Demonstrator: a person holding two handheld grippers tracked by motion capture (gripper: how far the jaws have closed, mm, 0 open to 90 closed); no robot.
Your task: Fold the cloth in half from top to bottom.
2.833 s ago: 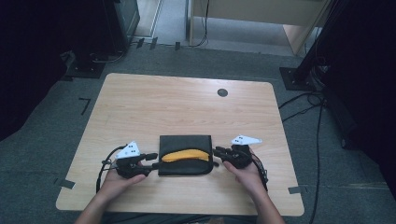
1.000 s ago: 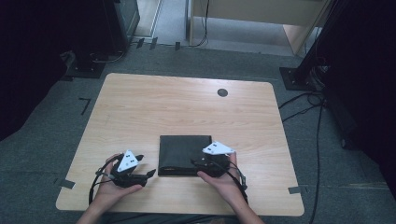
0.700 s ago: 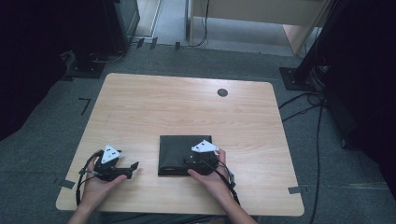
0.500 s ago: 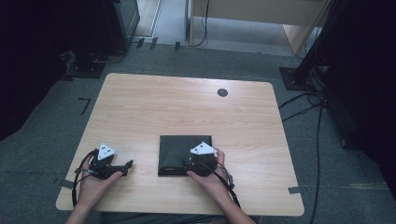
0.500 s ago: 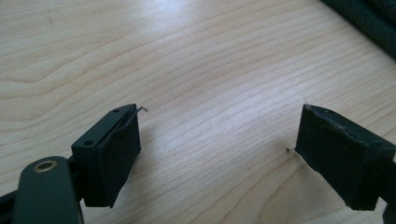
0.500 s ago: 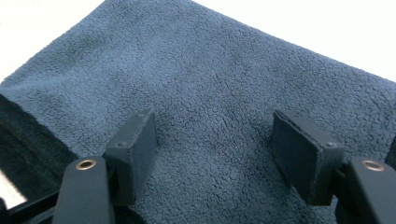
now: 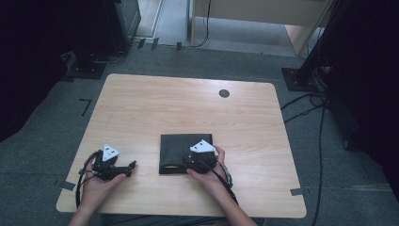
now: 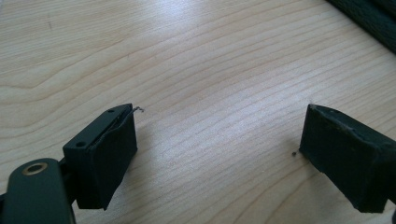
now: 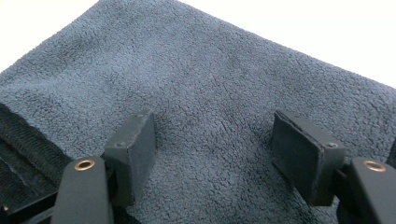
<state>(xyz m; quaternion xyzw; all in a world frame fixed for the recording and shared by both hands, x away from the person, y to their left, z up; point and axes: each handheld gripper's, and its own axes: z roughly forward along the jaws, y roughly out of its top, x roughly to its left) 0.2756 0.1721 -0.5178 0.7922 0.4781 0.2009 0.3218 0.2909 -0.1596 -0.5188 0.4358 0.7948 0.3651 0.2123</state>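
High view: a pale rectangular wooden table (image 7: 188,113) with rounded corners carries a dark, square folded fleece cloth (image 7: 176,148) near the person's side; a thin yellow sliver (image 7: 173,166) peeks from its near edge. The right gripper (image 7: 186,162), black with a grey three-cornered plate, rests over the cloth's near right part. The left gripper (image 7: 131,165) lies on bare wood, well apart from the cloth, its tips pointing toward it.

Left gripper view: two blocky black jaws with matte rubbery pads stand wide apart and have just been opening; between them is only smooth light wood with wavy grain. A corner of the dark cloth (image 8: 369,18) shows far beyond the right-hand jaw. The left gripper (image 8: 219,154) holds nothing.

Right gripper view: the nubbly, blue-grey fleece spreads beneath and beyond both jaws, with a ribbed black hem (image 9: 23,144) beside the left-hand jaw. The right gripper (image 9: 212,156) has its flat pads spread, having just been opening, with fleece lying flat between them, not pinched.
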